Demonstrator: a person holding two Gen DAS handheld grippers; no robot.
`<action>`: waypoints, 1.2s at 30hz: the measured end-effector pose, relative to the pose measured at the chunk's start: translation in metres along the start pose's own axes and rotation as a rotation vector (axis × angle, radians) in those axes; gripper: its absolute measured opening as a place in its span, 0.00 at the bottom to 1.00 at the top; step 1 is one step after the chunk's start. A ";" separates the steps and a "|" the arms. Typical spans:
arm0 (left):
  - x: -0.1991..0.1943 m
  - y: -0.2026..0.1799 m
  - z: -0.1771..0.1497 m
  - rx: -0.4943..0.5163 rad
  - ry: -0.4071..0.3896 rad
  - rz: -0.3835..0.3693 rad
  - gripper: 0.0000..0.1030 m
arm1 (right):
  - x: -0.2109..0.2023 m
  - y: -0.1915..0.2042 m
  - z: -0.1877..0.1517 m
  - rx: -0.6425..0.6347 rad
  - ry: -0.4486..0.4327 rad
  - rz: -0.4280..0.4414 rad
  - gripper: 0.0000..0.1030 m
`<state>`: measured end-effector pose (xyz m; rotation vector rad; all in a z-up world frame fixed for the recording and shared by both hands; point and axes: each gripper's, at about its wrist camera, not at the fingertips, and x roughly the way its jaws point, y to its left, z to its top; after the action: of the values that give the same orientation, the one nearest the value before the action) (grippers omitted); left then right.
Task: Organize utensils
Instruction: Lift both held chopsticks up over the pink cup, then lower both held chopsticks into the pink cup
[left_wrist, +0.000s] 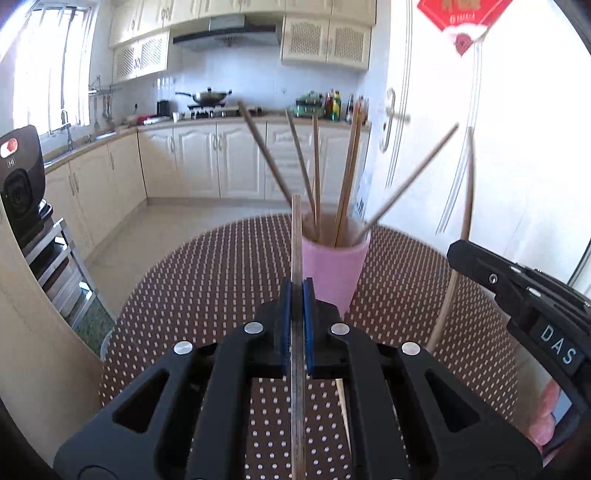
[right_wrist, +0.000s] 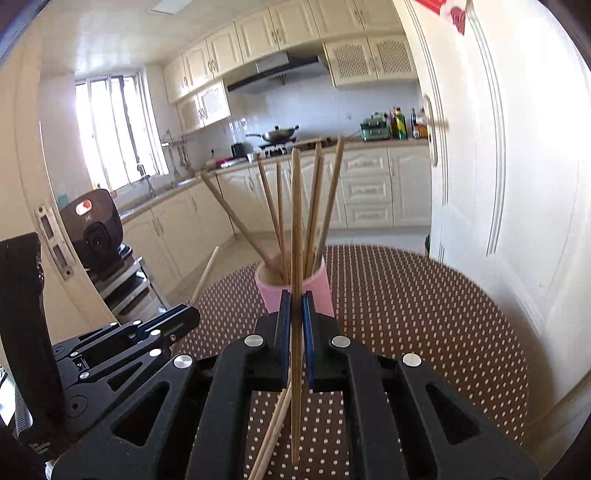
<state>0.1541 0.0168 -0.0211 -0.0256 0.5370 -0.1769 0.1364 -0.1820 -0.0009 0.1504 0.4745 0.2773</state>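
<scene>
In the left wrist view, the left tongs (left_wrist: 297, 295) are clenched on a thin wooden chopstick (left_wrist: 296, 236), squared in section and pale brown, which stands nearly upright between the blue ribbed pads (left_wrist: 308, 325) and runs down past the black plastic frame toward the camera. Just beyond the tips stands a pink cup (left_wrist: 338, 269), smooth and tapering toward its base, with several more chopsticks (left_wrist: 317, 177) fanned out of its mouth at different slants. The cup rests on a round surface (left_wrist: 207, 280) covered in brown cloth dotted with small white spots. At the right edge the right tongs (left_wrist: 458, 253) come in from the side (matte black, lettered on the flank), gripping a second chopstick (left_wrist: 468, 184) that points up and stands well apart from the cup. In the right wrist view, the right tongs (right_wrist: 296, 306) are likewise closed on their chopstick (right_wrist: 295, 221), upright between blue pads, its top rising in front of the bundle of chopsticks (right_wrist: 317, 206) in the pink cup (right_wrist: 317, 288), which sits just behind the tips on the dotted surface (right_wrist: 424, 302). Two loose chopsticks (right_wrist: 275, 432) lie slanted on the cloth below the frame. The left tongs (right_wrist: 192, 312) show at lower left, with their chopstick (right_wrist: 205, 273) poking up above them.
</scene>
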 end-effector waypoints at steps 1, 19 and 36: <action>-0.001 0.000 0.003 -0.005 -0.010 -0.003 0.06 | -0.002 0.001 0.004 -0.004 -0.014 0.002 0.05; -0.023 0.010 0.048 -0.102 -0.150 -0.054 0.06 | -0.017 0.011 0.034 -0.057 -0.156 0.006 0.05; -0.028 -0.008 0.089 -0.003 -0.302 -0.113 0.06 | -0.022 0.016 0.058 -0.091 -0.225 0.050 0.05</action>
<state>0.1747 0.0123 0.0704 -0.0842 0.2340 -0.2769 0.1410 -0.1781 0.0631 0.1034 0.2352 0.3260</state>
